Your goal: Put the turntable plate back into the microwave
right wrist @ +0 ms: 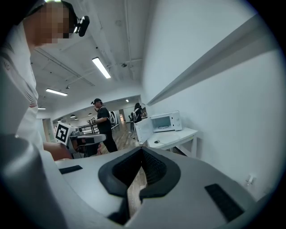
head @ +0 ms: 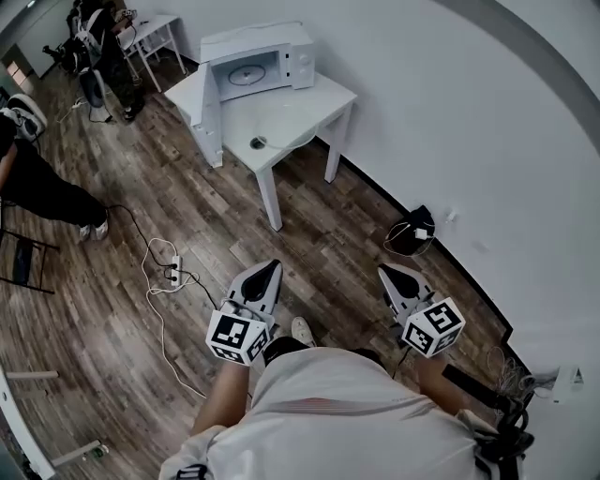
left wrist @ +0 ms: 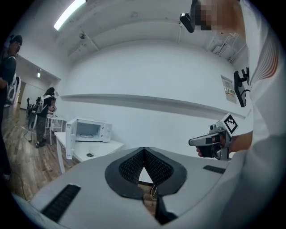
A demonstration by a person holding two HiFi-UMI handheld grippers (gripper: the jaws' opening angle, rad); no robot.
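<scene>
The turntable plate lies flat inside the cavity of the white microwave. The microwave door is swung wide open toward my left. The microwave sits at the far end of a white table that stands against the white wall. On the tabletop, near the front edge and just beside the open door, is a small dark round thing; I can't make out what it is.

Both of my tools are well apart from the table, out over the wooden floor and pointing toward it. The left gripper has its jaws pressed together with nothing between them; its own view shows the ribbed pads meeting in a line. The right gripper reads the same in its view: jaws together, empty. Each carries its marker cube at the near end, close to my body.

On the floor to the left of the left gripper lie a white power strip and a loose white cable. By the wall, beyond the right gripper, sits a black bag. A person in dark clothes stands at the left edge, and others are gathered at a far desk.
</scene>
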